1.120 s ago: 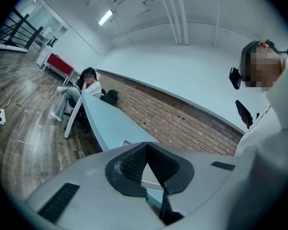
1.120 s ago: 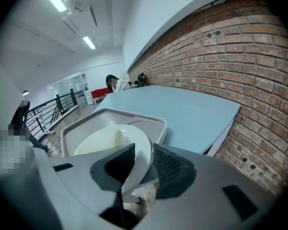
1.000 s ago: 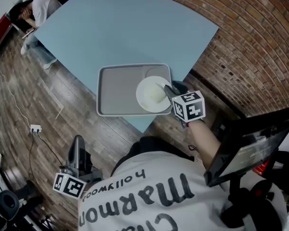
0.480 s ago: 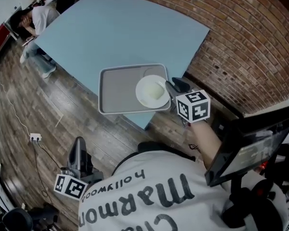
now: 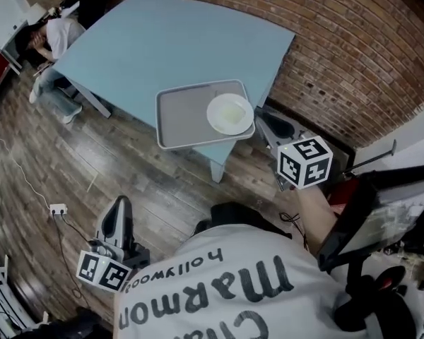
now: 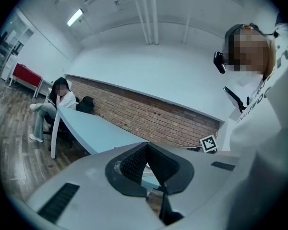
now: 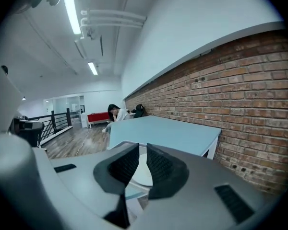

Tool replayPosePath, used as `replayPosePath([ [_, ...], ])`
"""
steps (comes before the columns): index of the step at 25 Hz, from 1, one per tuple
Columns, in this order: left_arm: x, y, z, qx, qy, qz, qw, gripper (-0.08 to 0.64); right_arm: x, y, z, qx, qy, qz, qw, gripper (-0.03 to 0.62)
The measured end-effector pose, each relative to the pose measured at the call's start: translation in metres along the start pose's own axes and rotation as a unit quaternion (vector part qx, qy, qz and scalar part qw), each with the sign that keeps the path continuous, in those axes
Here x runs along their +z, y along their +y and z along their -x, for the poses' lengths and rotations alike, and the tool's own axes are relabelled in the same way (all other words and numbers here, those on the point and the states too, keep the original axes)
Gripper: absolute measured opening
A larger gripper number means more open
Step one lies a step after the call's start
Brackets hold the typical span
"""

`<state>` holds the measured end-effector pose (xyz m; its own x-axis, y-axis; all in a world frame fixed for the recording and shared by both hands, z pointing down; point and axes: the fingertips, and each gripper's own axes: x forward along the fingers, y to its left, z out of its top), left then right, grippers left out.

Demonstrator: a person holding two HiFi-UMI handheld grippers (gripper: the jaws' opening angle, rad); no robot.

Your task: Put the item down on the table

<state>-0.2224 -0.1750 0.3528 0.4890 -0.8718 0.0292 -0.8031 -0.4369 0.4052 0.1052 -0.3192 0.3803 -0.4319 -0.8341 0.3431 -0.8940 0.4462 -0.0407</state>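
A grey tray [image 5: 184, 122] is seen resting flat on the near corner of the light blue table [image 5: 184, 41], with a white plate [image 5: 230, 114] set on its right end. The plate's rim reaches the tray's right edge. Nothing is held on either the tray or the plate.

The right gripper [image 5: 263, 120] is held just beside the tray's right edge, off the table's corner and apart from both tray and plate. In the right gripper view, its jaws are seen a narrow gap apart with nothing between them; the plate and the table are glimpsed beyond that gap.

The left gripper [image 5: 119, 205] is held low at the person's left side, over the wooden floor [image 5: 63, 168] and well apart from the table. In the left gripper view, its jaws are seen closed, tips meeting, with nothing gripped.

A brick wall [image 5: 353, 48] is seen along the table's right side. A seated person [image 5: 56, 27] is seen at the table's far left end. A dark screen [image 5: 381, 210] is seen at the right of the head view, near the arm that carries the right gripper.
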Motion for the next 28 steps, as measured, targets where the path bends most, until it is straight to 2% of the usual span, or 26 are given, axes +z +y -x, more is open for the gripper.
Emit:
replayPosePath([
  [4, 0.0, 0.006, 0.033, -0.013, 0.01, 0.007, 0.9998, 0.006, -0.019, 0.031, 0.038, -0.016, 0.011, -0.02, 1.0, 0.028],
  [10, -0.01, 0.004, 0.071, -0.054, 0.027, 0.012, 0.9981, 0.008, -0.037, 0.072, 0.1, -0.043, -0.011, -0.065, 0.997, 0.014],
  [16, -0.016, -0.008, 0.084, -0.086, 0.035, 0.015, 0.9956, 0.008, -0.041, 0.109, 0.15, -0.045, -0.011, -0.056, 0.997, 0.014],
  [22, -0.011, -0.02, 0.085, -0.102, 0.021, 0.013, 0.9945, 0.006, -0.035, 0.12, 0.166, -0.045, -0.009, -0.047, 0.998, 0.014],
  [28, -0.008, -0.034, 0.067, -0.078, 0.018, 0.015, 0.9967, 0.008, -0.028, 0.094, 0.164, -0.026, -0.002, -0.048, 0.999, 0.009],
])
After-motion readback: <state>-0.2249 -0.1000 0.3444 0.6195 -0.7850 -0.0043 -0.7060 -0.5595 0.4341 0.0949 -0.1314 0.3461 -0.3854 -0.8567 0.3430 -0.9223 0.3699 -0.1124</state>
